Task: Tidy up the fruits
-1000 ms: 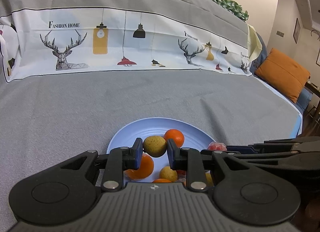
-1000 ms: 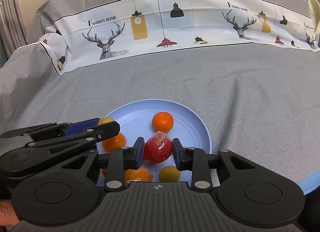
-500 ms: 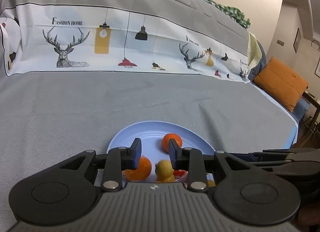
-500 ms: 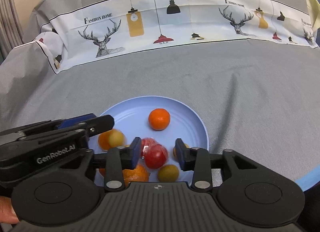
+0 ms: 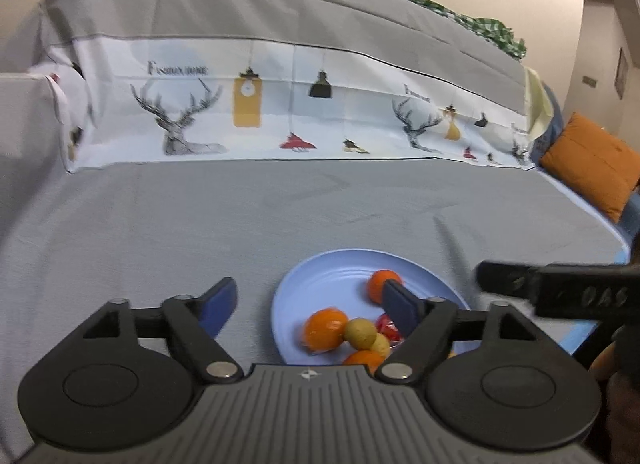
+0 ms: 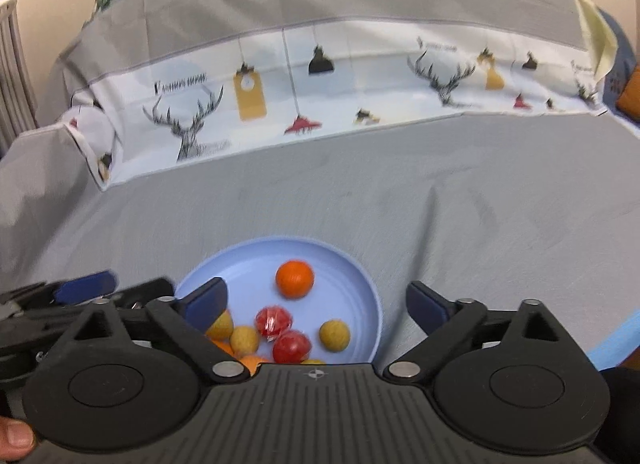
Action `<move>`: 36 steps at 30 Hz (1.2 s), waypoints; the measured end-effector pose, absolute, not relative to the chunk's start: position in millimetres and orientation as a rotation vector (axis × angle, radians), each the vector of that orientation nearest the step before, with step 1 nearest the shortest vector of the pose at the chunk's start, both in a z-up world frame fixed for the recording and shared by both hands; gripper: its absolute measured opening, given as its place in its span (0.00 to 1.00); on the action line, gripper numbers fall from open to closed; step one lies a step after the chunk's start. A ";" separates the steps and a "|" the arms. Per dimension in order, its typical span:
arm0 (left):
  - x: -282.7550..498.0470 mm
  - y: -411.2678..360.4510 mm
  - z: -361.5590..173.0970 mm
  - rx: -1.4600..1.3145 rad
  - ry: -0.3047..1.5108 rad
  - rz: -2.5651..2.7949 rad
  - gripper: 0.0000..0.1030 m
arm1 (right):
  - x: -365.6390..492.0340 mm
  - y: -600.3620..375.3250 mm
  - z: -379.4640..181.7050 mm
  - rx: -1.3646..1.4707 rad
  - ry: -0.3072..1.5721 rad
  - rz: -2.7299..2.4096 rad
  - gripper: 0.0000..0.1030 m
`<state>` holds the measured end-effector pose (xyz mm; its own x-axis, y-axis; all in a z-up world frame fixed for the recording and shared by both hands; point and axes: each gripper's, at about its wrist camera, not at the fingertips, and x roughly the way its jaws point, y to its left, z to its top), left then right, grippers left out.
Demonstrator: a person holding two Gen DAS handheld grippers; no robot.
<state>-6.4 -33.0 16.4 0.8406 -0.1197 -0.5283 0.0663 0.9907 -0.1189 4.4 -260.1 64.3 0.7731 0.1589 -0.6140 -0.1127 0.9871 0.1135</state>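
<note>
Nearest: left gripper (image 5: 307, 306) w/ jaws opening wide, nothing between them; right gripper (image 6: 316, 302) likewise opening, empty, above the plate's near part. Just beyond, blue plate (image 6: 360, 284) on the grey cover (image 6: 440, 204), carrying all visible fruit: oranges (image 6: 294, 278), red ones (image 6: 273, 320), yellow-green ones (image 6: 334, 335), bunched at near side. Farther back, printed cloth w/ deer (image 5: 180, 120), orange cushion (image 5: 592, 168) off to right. Judged near done: no loose fruit spotted outside plate; maybe only tidying left.
</note>
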 end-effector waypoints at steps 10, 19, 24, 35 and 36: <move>-53.5 -17.6 37.7 -0.171 0.695 0.004 1.00 | -22.1 -285.1 84.3 0.074 0.755 0.087 0.99; -37.7 -36.6 11.4 -0.063 0.834 0.030 1.00 | -5.5 -262.3 54.3 0.008 0.906 0.060 0.99; -33.7 -33.1 4.2 -0.068 0.868 0.021 1.00 | -7.4 -246.3 48.5 -0.070 0.907 0.082 0.99; -32.2 -32.6 7.0 -0.091 0.863 0.015 1.00 | -7.9 -242.1 47.3 -0.097 0.903 0.092 0.99; -32.2 -32.8 6.9 -0.091 0.864 0.012 1.00 | -7.9 -242.0 47.2 -0.097 0.903 0.092 0.99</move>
<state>-32.2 -32.8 6.9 0.6498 -0.0259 -0.7597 -0.0477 0.9961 -0.0748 -7.9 -242.0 47.2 0.6157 0.0385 -0.7871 -0.1202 0.9917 -0.0455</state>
